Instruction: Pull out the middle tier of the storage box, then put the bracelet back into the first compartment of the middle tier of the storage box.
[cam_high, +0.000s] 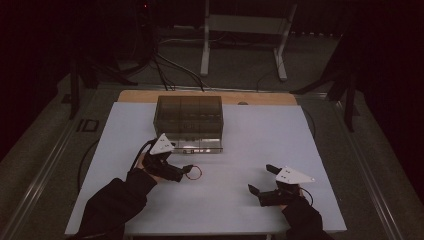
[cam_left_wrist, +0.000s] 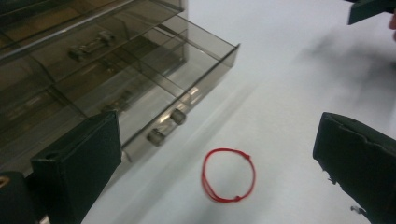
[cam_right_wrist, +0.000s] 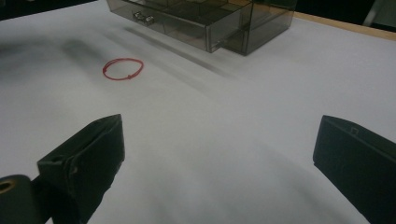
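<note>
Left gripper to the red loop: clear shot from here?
Probably yes. The left gripper is open, the red loop lies flat on the table between its jaws, and the pulled-out drawer sits off to the side.

Table (cam_high: 280, 150) runs ahead of the person; drawer box (cam_high: 189, 116) sits on it at the far side, left of centre; its bottom drawer (cam_left_wrist: 140, 88) stands pulled out toward the person. Loop (cam_high: 194, 173) lies flat on the table just before the drawer front, apart from it. Left gripper (cam_high: 187, 170) is at the loop's left, the loop between its spread jaws; right gripper (cam_high: 261, 180) sits well to the right, nearer the person, jaws wide apart, clear of the loop and box.
</note>
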